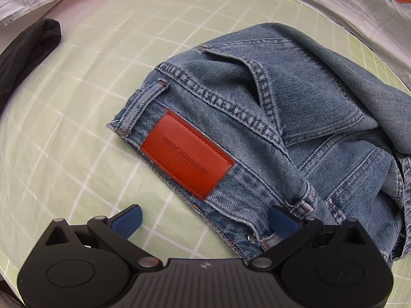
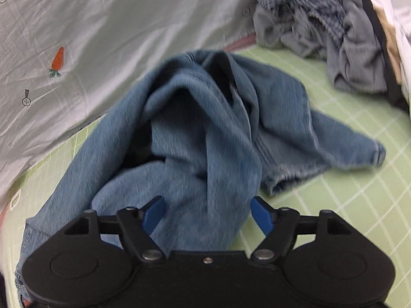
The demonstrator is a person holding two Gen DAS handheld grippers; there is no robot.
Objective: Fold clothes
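A pair of blue jeans (image 1: 257,118) lies crumpled on the green grid mat (image 1: 77,102), waistband toward me, with a red leather patch (image 1: 187,155) on the back. My left gripper (image 1: 205,220) is open over the waistband edge; its right finger (image 1: 282,222) rests on the denim, its left finger (image 1: 128,219) is over the mat. In the right wrist view the jeans' legs (image 2: 205,133) are bunched in a heap. My right gripper (image 2: 208,214) is open, with its fingers on either side of a denim fold.
A dark folded garment (image 1: 23,51) lies at the mat's left edge. A pile of grey and checked clothes (image 2: 328,30) sits at the far right. A grey sheet with carrot prints (image 2: 77,51) surrounds the mat (image 2: 346,179).
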